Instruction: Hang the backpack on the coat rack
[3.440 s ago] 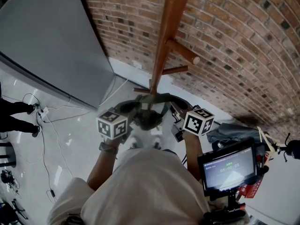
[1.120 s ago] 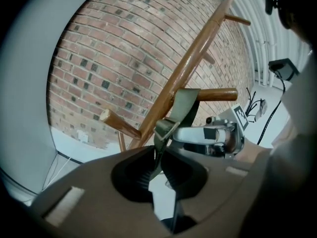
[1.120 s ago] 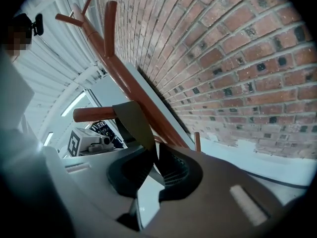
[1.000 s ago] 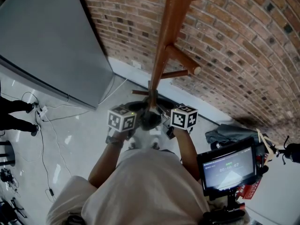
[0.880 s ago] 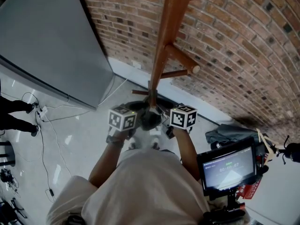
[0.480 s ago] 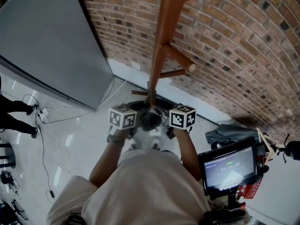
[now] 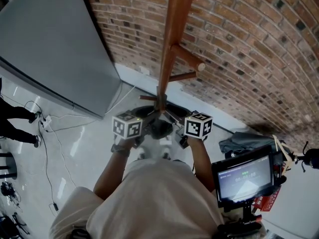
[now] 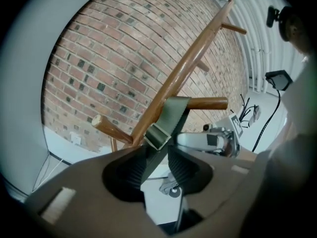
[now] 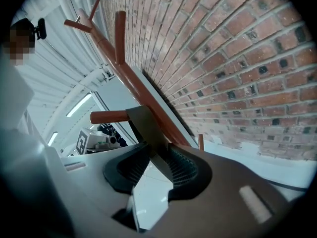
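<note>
At the upper left of the head view stands a grey panel, and below it cables trail over the pale floor.

Left of centre, the left gripper points at the coat rack. Its jaws have just been opening and now stand wide. In the left gripper view an olive strap runs between the ribbed pads, but they do not press on it. The strap's upper end is looped over a wooden peg that juts from the slanted post.

In the middle of the head view the post rises from bottom centre to the top edge, in front of a brick wall. The backpack shows as a dark lump low against the post, between the two marker cubes and above the person's pale shirt.

Right of centre, the right gripper also faces the rack. Its jaws stand apart with the same strap passing down between them. The strap lies against the pad on the right of that frame, and bright floor shows between it and the other pad. The strap bends over the peg at the left of the right gripper view.

At the lower right of the head view a small lit screen sits on a rig, and a grey cloth lies on the floor just above it.
</note>
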